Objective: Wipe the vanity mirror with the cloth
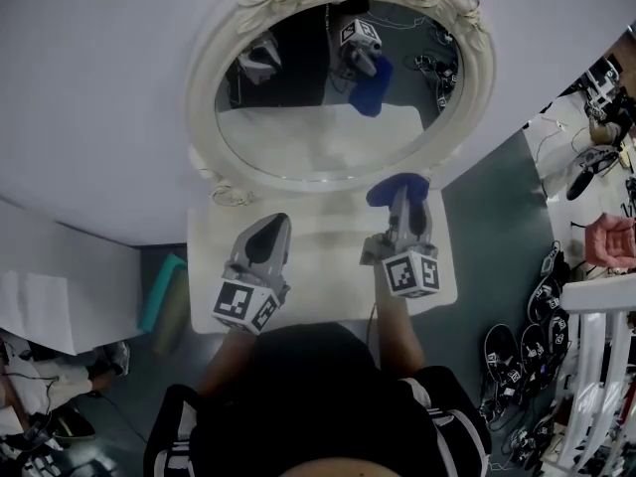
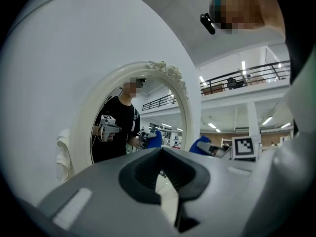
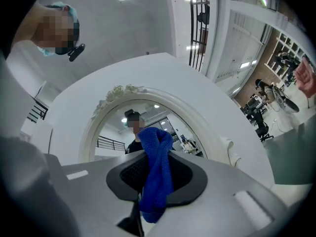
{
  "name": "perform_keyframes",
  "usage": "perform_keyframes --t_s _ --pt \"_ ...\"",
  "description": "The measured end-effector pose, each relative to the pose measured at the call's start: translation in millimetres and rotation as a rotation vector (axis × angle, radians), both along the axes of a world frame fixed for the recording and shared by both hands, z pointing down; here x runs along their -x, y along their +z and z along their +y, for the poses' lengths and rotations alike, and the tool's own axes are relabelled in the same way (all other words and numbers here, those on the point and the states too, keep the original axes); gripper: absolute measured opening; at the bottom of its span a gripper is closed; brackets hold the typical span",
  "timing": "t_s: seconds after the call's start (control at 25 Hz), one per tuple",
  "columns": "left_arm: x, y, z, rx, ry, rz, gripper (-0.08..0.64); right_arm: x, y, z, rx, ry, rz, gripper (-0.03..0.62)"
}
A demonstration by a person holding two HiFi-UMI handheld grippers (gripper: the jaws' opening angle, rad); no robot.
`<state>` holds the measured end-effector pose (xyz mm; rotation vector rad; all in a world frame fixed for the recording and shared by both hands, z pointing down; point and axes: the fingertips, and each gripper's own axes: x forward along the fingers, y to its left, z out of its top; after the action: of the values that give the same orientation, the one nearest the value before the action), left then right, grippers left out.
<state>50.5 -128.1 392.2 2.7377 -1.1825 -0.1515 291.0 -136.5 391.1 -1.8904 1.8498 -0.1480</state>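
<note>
A pale curved wall [image 1: 99, 87] fills the upper part of the head view, and the vanity mirror [image 1: 338, 97] stands against it at the back of a white table [image 1: 328, 241]. Grey-green floor [image 1: 497, 227] shows to the right of the table. On it lies a clutter of dark shoes and cables [image 1: 527, 356], with a white rack [image 1: 596, 366] and a pink chair [image 1: 611, 238] at the edge. A teal object [image 1: 162, 291] leans low on the left, beside the table. None of this lies between the grippers and the glass.

The mirror is oval, in a cream frame [image 1: 204, 78] with carved roses at the top and a scroll at each lower side. The glass reflects the table top, a person in black and both grippers.

The left gripper [image 1: 266, 235] hangs over the table's left half, well short of the frame. In the left gripper view [image 2: 160, 174] its jaws stand a narrow slit apart, with only the pale table showing through, so it holds nothing.

The right gripper [image 1: 402, 207] points at the lower right of the frame. Its jaws are clamped on the blue cloth [image 1: 397, 187], whose bunched end rests just at the frame's edge. In the right gripper view the cloth [image 3: 155, 177] rises from between the jaws as a twisted, knitted strip, with a short tail hanging below them, and it covers part of the mirror [image 3: 113, 122] behind it.
</note>
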Motion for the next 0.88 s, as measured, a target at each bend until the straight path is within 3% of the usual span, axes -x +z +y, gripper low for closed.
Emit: perform_keyframes --t_s 0.32,0.88 --pt "-1.6 -0.5 -25.6 -0.002 -0.015 -0.011 0.011 -52.2 -7.6 -52.2 -0.037 0.084 -0.068 0.072" --pt "-4.8 11.4 -49.7 0.039 -0.007 -0.018 0.011 -82.6 -6.2 -97.6 -0.069 0.106 -0.142 0.071"
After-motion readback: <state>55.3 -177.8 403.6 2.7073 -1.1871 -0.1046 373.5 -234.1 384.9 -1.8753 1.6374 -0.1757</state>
